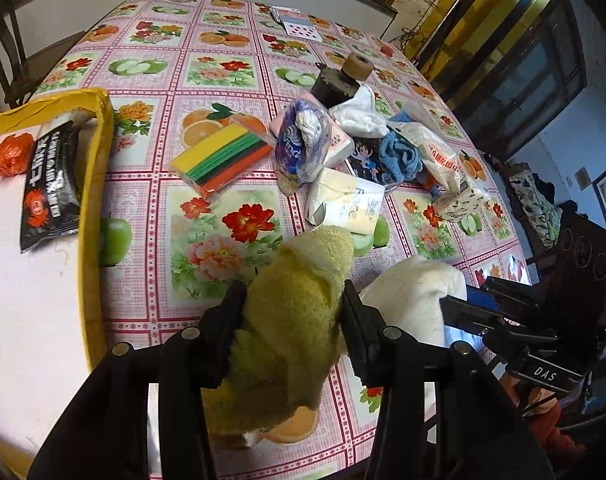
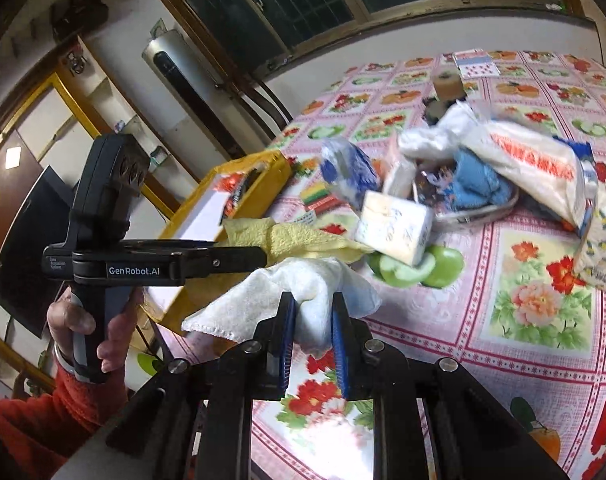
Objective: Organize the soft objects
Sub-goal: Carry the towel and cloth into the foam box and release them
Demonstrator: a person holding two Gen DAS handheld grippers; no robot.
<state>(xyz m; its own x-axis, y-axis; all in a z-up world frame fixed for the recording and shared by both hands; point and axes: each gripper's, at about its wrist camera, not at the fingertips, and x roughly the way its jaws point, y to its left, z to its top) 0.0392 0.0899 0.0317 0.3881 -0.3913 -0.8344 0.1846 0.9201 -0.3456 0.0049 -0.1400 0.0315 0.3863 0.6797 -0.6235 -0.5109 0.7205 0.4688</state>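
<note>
1. Kitchen-type room, with a table under a pink tablecloth (image 1: 231, 68) printed with fruit and flower squares. Dark windows run behind it in the right wrist view.
2. Two grippers, two cloths. The left gripper (image 1: 293, 304) has its fingers pinched on a yellow-green towel (image 1: 299, 280), held just above the near edge of the table. The right gripper (image 2: 313, 312) has its blue-padded fingers clamped on a white towel (image 2: 303, 284), right beside the yellow one.
3. One yellow-edged box (image 1: 97, 184) sits at the left of the table. It holds one black snack packet (image 1: 51, 188) and one crumpled orange net (image 1: 7, 154).
4. Mid-table pile: one blue rag (image 1: 399, 156), one white cloth (image 1: 359, 114), a blue-and-white tissue pack (image 1: 299, 144), a pale tissue pack (image 1: 345, 202), and a printed plastic bag (image 2: 539, 164). One pack of colored felt sheets (image 1: 223, 152) lies apart toward the box.
5. One dark bottle with a cork top (image 1: 343, 80) stands behind the pile, with playing cards (image 1: 295, 20) at the far end.
6. Only the right wrist view shows the person's hand (image 2: 99, 332) and red sleeve (image 2: 55, 412) gripping the left tool's handle. Only the left view looks down into the box properly.
</note>
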